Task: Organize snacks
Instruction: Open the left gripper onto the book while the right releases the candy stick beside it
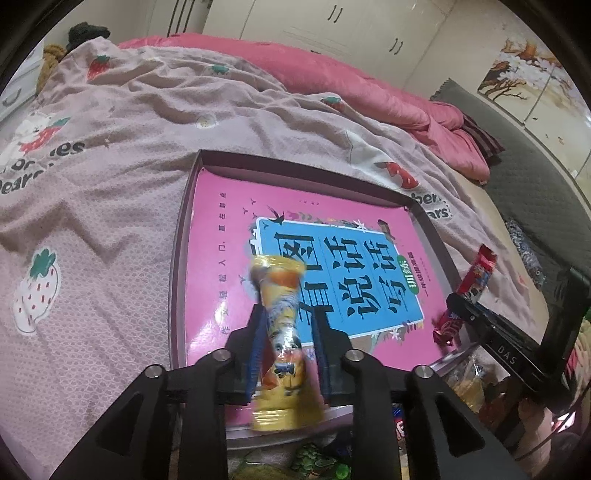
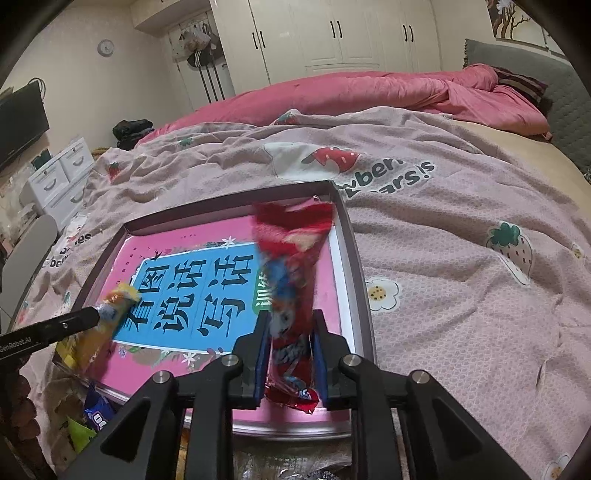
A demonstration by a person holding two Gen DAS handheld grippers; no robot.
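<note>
Nearest the left wrist camera, the left claw (image 1: 286, 332) is seen slightly parted, with a yellow snack packet (image 1: 280, 332) standing between its blue pads; the packet is blurred, and the pads appear no longer to press on it, though this cannot be told for certain; the packet is tilted, its wide crimped top leaning over the tray. In the right wrist view, the right claw (image 2: 291, 328) is likewise seen only narrowly apart, with a red snack packet (image 2: 291, 280) upright between its pads; whether it is gripped or merely flanked is hard to judge. Both packets are held over a shallow dark-rimmed tray (image 2: 354, 258), in which a pink book (image 1: 221, 236) with a blue title panel lies flat, covering nearly all of the floor. Below the near edge of the tray, a heap of other snack packets (image 2: 94, 413) is partly seen, among them a blue and a green one. The tray is set on a pale pink strawberry-print blanket (image 1: 110, 221) spread over the bed; beyond it a bright pink quilt (image 2: 332, 92) is bunched; furthest off, white wardrobe doors (image 2: 332, 33) are seen.
</note>
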